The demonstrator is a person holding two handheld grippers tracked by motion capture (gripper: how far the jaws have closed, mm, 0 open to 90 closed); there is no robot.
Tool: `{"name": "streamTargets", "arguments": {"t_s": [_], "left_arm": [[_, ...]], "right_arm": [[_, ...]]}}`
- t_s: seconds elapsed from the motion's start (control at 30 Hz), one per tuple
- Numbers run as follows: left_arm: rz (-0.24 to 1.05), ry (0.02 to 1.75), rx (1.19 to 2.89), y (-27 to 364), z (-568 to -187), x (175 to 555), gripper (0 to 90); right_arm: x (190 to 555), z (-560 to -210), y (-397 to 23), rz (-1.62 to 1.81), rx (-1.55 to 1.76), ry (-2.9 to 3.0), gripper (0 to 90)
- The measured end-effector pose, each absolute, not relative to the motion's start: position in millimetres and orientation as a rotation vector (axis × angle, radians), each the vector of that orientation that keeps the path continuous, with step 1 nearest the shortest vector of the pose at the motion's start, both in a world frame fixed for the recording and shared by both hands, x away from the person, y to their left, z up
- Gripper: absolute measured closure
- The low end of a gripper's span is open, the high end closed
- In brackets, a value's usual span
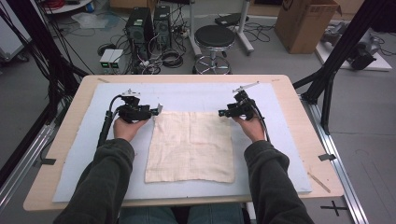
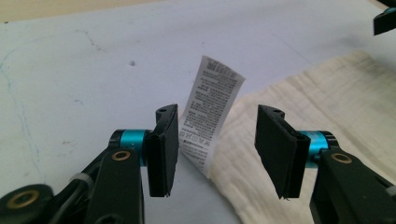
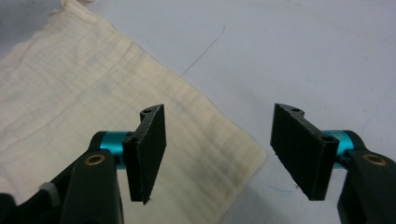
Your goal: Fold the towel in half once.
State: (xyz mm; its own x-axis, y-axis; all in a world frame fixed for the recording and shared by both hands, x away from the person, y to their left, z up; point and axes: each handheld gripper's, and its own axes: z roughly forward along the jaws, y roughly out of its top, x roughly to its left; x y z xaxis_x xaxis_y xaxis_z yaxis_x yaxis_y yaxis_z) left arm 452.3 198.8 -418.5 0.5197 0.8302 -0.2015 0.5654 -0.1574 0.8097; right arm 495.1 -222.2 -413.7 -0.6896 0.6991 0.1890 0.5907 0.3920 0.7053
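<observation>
A cream cloth [image 1: 191, 144] lies flat on the pale mat [image 1: 70, 177], spread as a rough square. My left gripper [image 1: 156, 112] sits at its far left corner. In the left gripper view that gripper [image 2: 217, 149] is open, with the cloth's white printed label [image 2: 210, 107] standing up between the jaws beside the left pad and the cloth corner [image 2: 327, 107] under the right one. My right gripper [image 1: 222, 113] is at the far right corner. In the right gripper view it [image 3: 219, 154] is open low over the cloth corner [image 3: 70, 93], pads apart on either side of the corner tip.
The mat covers most of the wooden table [image 1: 46, 186]. A thin wooden stick [image 1: 319, 182] lies near the table's right front corner. Beyond the far edge stand a black stool [image 1: 215, 39], computer towers [image 1: 140, 28] and a cardboard box [image 1: 306, 23].
</observation>
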Motion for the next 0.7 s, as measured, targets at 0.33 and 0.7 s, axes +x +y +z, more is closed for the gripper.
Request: {"name": "streamTargets", "arguments": {"t_s": [0.33, 0.7], "left_arm": [[0.328, 1.232, 1.84, 196, -434, 461, 54.0], [0.283, 1.28, 1.835, 190, -444, 466, 58.8]], "right_arm": [[496, -428, -228, 1.162, 1.242, 2.504, 42.0], [500, -435, -231, 1.119, 1.329, 2.473, 48.9]]}}
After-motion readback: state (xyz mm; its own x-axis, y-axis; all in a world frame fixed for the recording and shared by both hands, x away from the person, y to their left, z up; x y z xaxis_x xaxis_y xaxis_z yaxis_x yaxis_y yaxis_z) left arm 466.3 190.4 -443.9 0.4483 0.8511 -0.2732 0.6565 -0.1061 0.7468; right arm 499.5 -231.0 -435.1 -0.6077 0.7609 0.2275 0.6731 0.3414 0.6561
